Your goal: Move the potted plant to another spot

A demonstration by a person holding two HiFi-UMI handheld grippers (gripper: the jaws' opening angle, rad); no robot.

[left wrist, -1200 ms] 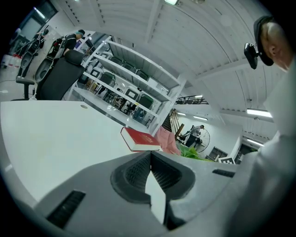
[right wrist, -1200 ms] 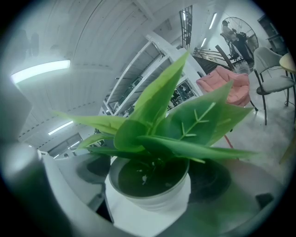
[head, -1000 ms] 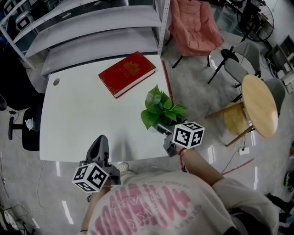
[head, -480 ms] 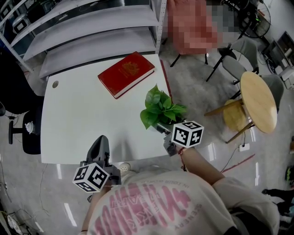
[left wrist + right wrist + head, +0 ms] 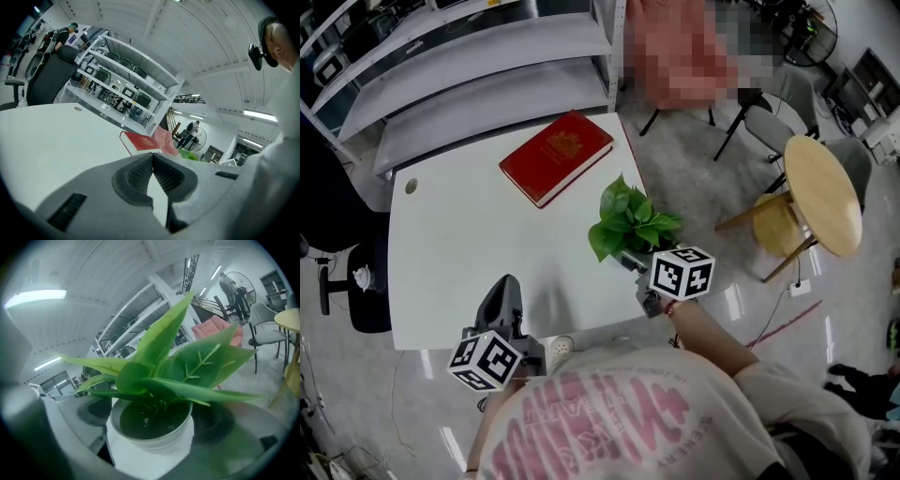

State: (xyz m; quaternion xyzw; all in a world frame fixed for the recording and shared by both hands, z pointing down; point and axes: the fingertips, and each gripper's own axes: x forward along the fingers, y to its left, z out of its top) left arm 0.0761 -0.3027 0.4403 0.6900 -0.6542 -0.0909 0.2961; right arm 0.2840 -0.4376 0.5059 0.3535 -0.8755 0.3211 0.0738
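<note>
My right gripper has the potted plant straight ahead and right between its jaws. One jaw stands on each side of the white pot and both look pressed against its wall, so I read it as clamped on the pot, low down near the base. The plant's long axis is upright, leaves rising above the jaws, so any carry has to keep it vertical. This hand is the one on the job. My left gripper has its ribbed jaws together with nothing in them, and it sits well apart at the near left edge of the white table. The pot is smooth and white with a stepped rim, filled with dark soil, and it looks light and rigid. The leaves are broad, glossy and veined, with a plastic sheen that makes me guess they are artificial. They spread wider than the pot and would brush anything close. The plant stands near the table's right edge, toward the near corner. The bare matte tabletop lies to its left, and a red hardcover book rests flat near the far edge, well apart from the pot. Beyond the table are grey metal shelves and, on the floor to the right, a round wooden side table.
</note>
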